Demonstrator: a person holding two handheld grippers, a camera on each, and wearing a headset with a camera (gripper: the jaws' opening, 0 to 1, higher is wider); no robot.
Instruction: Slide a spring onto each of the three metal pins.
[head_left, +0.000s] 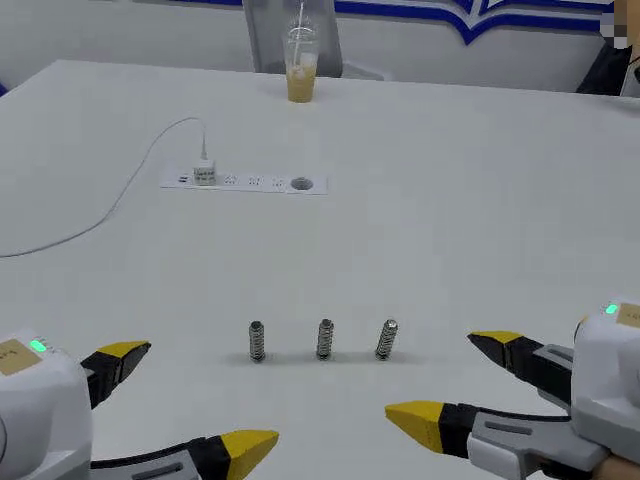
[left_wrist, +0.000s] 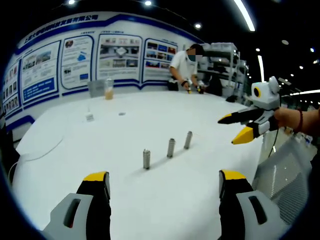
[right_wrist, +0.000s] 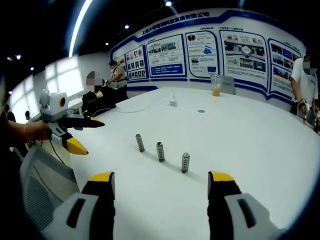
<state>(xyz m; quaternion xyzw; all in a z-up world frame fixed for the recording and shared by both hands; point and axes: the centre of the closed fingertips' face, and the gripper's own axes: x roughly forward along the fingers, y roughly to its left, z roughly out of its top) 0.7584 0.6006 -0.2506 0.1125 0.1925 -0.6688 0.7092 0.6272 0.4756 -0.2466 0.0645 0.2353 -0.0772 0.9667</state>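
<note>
I hold my left gripper (head_left: 200, 395) and my right gripper (head_left: 443, 376) low over the white table (head_left: 470, 220), both with jaws spread wide and nothing between them. Just ahead of the tips, in the gap between the two tools, the three metal pins stand in a row: the pin nearest my left gripper (head_left: 257, 341), the middle pin (head_left: 325, 339) and the pin nearest my right gripper (head_left: 387, 340). Each looks ribbed with coils from its base to near its top. I read that as a spring already seated on every pin, though the coils are small and I cannot tell how fully each one sits. With nothing in either tool to thread, I judge the sliding step done and the task at or close to its end. The pin nearest my right gripper seems to lean a little toward that tool — if anything is left, it calls for a light check there: jaws brought gently around the coil, pressing it down without tipping the pin.
</note>
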